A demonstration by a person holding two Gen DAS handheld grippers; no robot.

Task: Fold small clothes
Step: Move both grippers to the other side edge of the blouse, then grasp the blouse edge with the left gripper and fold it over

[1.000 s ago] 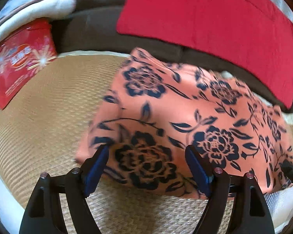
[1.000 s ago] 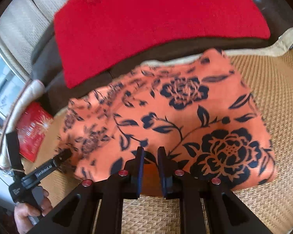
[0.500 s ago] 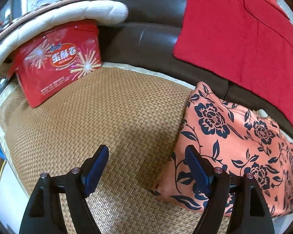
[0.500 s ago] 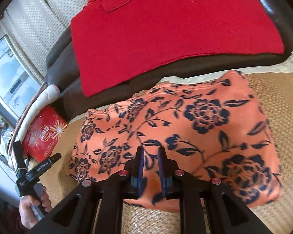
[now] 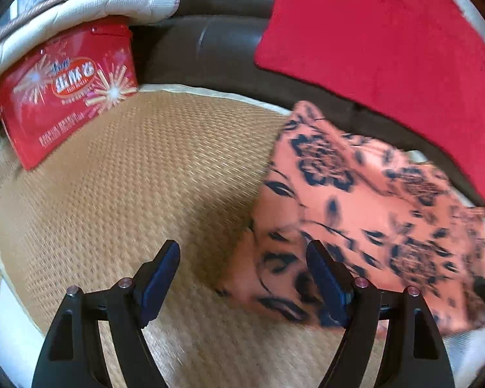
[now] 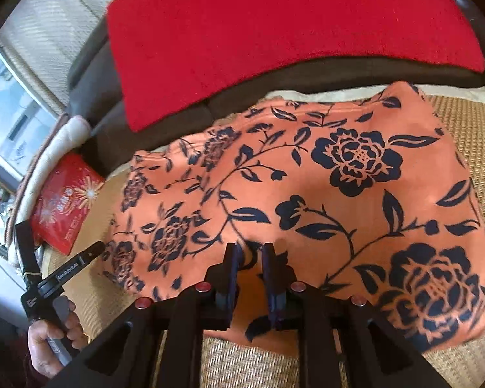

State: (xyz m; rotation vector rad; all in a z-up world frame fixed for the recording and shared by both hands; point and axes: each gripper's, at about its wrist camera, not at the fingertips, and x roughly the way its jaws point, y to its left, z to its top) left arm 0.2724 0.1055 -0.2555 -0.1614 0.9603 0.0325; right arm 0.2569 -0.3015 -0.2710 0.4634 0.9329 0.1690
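An orange garment with dark blue flowers [image 6: 323,194] lies spread on a woven mat [image 6: 478,135]; it also shows in the left wrist view [image 5: 371,213]. My right gripper [image 6: 250,252] is shut on the garment's near edge, with a fold of cloth between the fingers. My left gripper [image 5: 242,265] is open and empty, low over the mat at the garment's left corner; its right finger [image 5: 323,278] overlaps the cloth's edge. It also shows, held in a hand, in the right wrist view [image 6: 80,258].
A red cloth [image 6: 274,32] is draped over the dark sofa back [image 5: 210,42] behind the garment. A red snack box [image 5: 64,97] leans at the mat's far left under a white cushion [image 5: 80,3].
My left gripper let go of the garment's left part, swung out left over the mat, then came back toward the left corner. My right gripper stayed shut on the near edge.
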